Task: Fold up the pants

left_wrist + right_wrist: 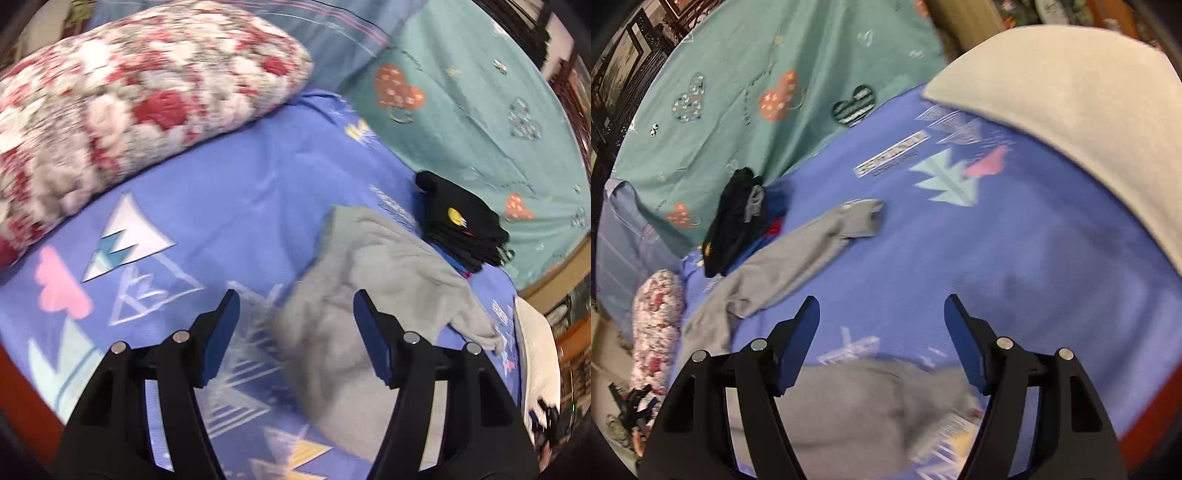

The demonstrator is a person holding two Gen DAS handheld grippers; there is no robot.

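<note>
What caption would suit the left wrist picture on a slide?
Open left hand-held gripper above rumpled grey pants on a blue patterned bedsheet, beside folded black clothes.

The pants (354, 295) were plain light grey, of soft knit cloth, and lay loose and rumpled on a blue patterned sheet (229, 192). In the left view they ran from a rounded end far up the sheet down toward the camera, with one narrow leg trailing off to the right near the sheet's edge. In the right view that leg (798, 258) stretched flat and slantwise, its cuffed end (862, 218) farthest away, while the bulkier body (871, 402) bunched in blurred folds nearest the camera. The far side lay just beside a stack of dark folded clothes (461, 225).
</note>
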